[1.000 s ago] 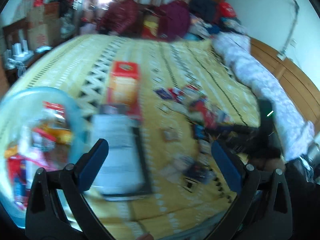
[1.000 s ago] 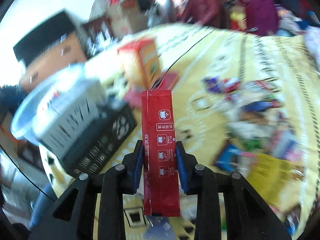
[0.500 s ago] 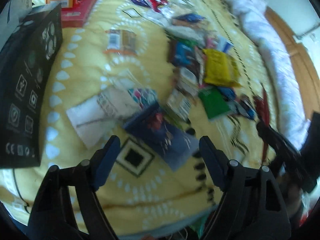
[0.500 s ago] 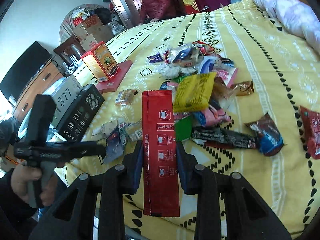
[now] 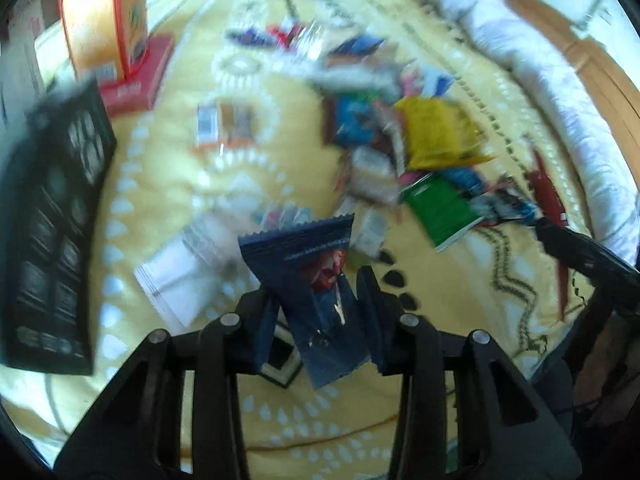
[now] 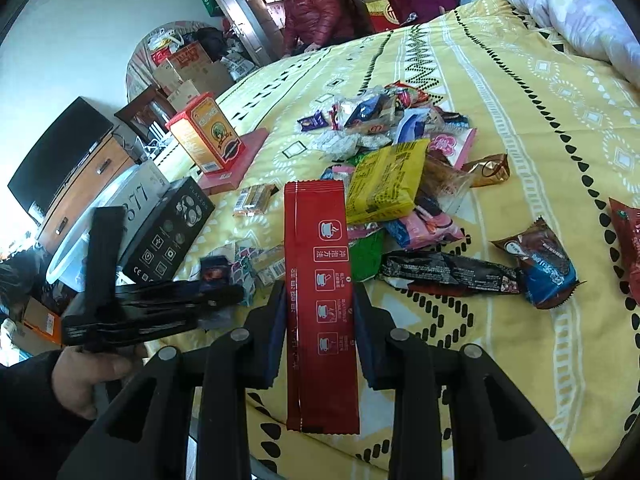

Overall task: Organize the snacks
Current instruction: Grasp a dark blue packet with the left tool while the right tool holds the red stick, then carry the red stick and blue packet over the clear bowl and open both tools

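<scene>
Bare bedspread [image 6: 520, 128] right of snack pile [image 6: 384, 168]; black box [image 6: 168, 232] left.

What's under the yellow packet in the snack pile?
The yellow packet lies on top of the pile. A green packet and a pink-and-white wrapper stick out from under its near edge. Whatever lies beneath its middle is covered.

Left black two-finger gripper [image 5: 316, 312] clamps a dark blue packet; right black two-finger gripper [image 6: 318, 316] clamps a red sachet.
</scene>
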Demonstrator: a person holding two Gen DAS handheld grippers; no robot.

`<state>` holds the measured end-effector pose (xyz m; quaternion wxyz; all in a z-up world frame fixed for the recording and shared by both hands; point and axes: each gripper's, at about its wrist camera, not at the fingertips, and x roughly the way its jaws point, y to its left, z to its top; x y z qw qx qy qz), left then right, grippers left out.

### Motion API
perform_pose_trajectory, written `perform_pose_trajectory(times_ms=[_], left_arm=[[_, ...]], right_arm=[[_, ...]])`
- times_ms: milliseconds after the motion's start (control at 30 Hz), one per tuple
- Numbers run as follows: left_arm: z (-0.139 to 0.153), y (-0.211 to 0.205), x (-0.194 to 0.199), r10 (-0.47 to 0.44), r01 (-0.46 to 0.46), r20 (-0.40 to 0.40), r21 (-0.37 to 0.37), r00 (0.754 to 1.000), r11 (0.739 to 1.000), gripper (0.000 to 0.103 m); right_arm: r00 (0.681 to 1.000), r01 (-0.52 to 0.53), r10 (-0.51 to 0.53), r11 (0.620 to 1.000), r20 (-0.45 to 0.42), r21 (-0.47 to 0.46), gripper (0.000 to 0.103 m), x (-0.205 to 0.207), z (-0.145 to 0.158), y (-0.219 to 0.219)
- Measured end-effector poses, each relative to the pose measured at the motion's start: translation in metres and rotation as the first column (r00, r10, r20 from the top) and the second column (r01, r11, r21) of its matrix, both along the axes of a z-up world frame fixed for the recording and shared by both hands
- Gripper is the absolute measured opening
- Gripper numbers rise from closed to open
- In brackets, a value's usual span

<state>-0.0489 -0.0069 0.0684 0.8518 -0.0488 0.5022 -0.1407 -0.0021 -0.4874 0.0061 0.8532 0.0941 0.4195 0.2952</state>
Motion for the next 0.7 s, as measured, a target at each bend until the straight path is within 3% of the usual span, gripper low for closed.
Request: perform_pose_trajectory(times_ms=[267,700], left_arm=[[0.057,0.004,0.005,0.006,-0.018,0.133,0.085,0.991,0.996,0.038],[0.09,0.017,-0.001,0.026,-0.046,0.215,0.09,0.976,0.995,0.038]], right_arm=[[0.997,-0.01,0.011,1.0,0.073,-0.019,0.034,-0.003,0.031,0.013],[0.984,-0.031,0.041,0.998,0.174,-0.059,0.034,-0.011,0.084,0.035]])
